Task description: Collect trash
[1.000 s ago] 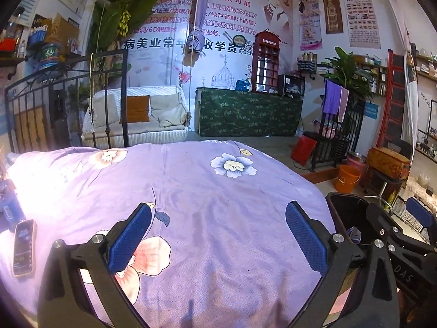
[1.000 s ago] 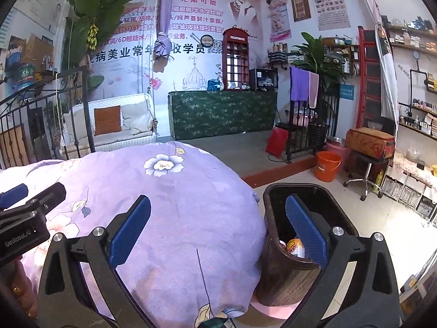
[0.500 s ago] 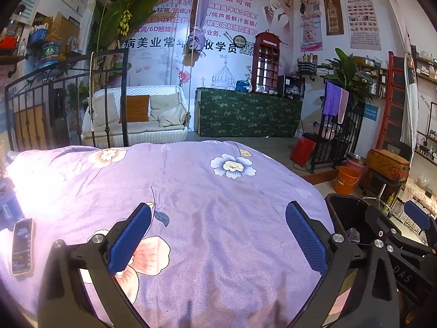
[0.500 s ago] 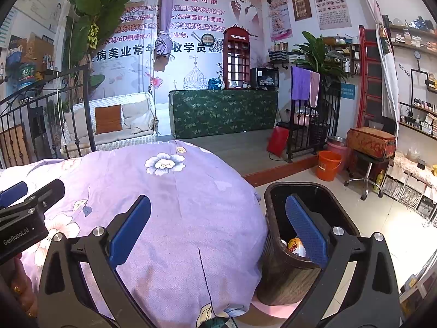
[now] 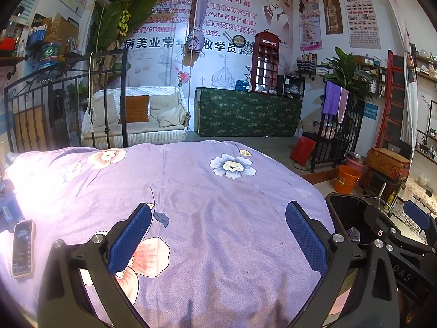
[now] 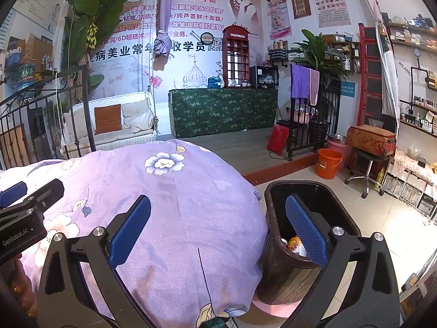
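A dark brown waste bin (image 6: 286, 273) stands on the floor against the right side of the bed; it shows again in the left wrist view as the bin (image 5: 344, 213). Inside it lies trash (image 6: 293, 246), an orange and white wrapper. My right gripper (image 6: 217, 231) is open and empty, its right finger over the bin's mouth, its left finger over the bedspread. My left gripper (image 5: 217, 239) is open and empty above the purple floral bedspread (image 5: 207, 191). The right gripper's body (image 5: 396, 246) shows at the right edge of the left wrist view.
A phone (image 5: 23, 247) lies on the bed at the far left, beside a blue object (image 5: 8, 210). An iron bed frame (image 5: 65, 104), a white swing seat (image 5: 136, 117), a green-covered counter (image 6: 224, 112), an orange bucket (image 6: 329, 162) and a stool (image 6: 368, 164) stand around.
Almost nothing has moved. Both grippers stay open in the same place; the views shift only very slightly.
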### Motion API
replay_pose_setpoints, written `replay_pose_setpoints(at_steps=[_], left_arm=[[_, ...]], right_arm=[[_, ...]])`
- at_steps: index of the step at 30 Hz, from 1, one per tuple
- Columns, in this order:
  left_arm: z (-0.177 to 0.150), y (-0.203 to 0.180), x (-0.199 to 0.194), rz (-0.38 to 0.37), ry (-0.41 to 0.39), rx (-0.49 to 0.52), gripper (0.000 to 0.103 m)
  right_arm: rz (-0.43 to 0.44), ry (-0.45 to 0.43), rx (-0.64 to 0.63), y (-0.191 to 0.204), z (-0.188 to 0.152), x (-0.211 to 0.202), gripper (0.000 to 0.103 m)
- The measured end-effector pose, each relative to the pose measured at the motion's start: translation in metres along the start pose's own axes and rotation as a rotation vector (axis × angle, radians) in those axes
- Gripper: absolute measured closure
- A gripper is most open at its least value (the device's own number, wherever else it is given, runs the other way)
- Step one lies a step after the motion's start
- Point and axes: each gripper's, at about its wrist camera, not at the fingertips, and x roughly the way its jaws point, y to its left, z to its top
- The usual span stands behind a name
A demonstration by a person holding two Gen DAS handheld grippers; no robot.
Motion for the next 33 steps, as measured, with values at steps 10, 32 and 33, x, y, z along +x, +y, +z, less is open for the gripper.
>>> replay_pose_setpoints(at_steps=[10, 32, 33], left_arm=[[-0.0002, 0.0024, 0.0007, -0.001, 0.0, 0.001, 0.006], [0.001, 0.001, 0.0006, 0.0, 0.003, 0.002, 0.006], [0.0012, 0.0004, 0.0013, 0.001, 0.003, 0.003, 0.006]], right_arm=[[0.001, 0.002, 0.001, 0.0029, -0.001, 0.0026, 0.006], [-0.002, 0.006, 0.009, 0.005, -0.0023, 0.0046, 0.006], [-0.003, 0.005, 0.01, 0.0051, -0.0031, 0.0044, 0.006]])
